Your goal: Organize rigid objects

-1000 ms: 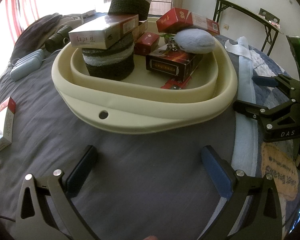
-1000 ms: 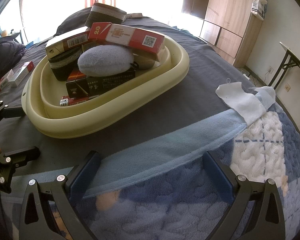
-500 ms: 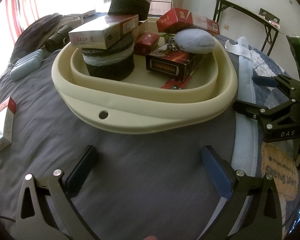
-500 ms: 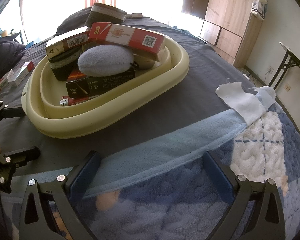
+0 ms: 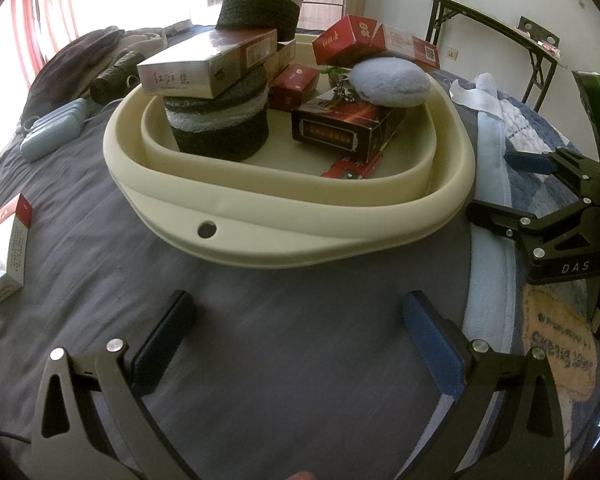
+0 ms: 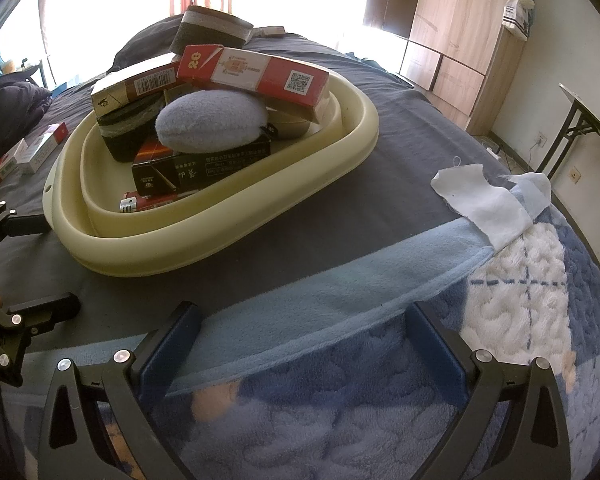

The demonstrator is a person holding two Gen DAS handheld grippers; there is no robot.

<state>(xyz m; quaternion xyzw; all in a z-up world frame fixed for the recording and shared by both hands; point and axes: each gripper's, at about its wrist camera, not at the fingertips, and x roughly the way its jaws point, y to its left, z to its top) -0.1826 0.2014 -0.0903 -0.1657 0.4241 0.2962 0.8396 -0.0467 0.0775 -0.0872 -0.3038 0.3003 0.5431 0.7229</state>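
A cream basin point(image 5: 284, 236) point(image 6: 228, 232) sits on the grey bed and holds several cartons, two dark woven baskets point(image 5: 220, 128), a dark box point(image 5: 340, 128) point(image 6: 204, 168), a red carton point(image 6: 256, 72) and a pale blue plush pouch point(image 5: 392, 82) point(image 6: 212, 120). My left gripper point(image 5: 300, 312) hovers open over bare sheet in front of the basin, empty. My right gripper point(image 6: 300, 324) is open and empty above the blue blanket, right of the basin. A red-and-white pack point(image 5: 8, 248) lies on the sheet at far left.
A light blue device point(image 5: 52, 130) and dark clothing point(image 5: 80, 56) lie behind the basin at left. A white cloth point(image 6: 484, 200) rests on the patterned blanket point(image 6: 520, 280). A folding table point(image 5: 496, 20) and a wooden wardrobe point(image 6: 452, 32) stand beyond the bed.
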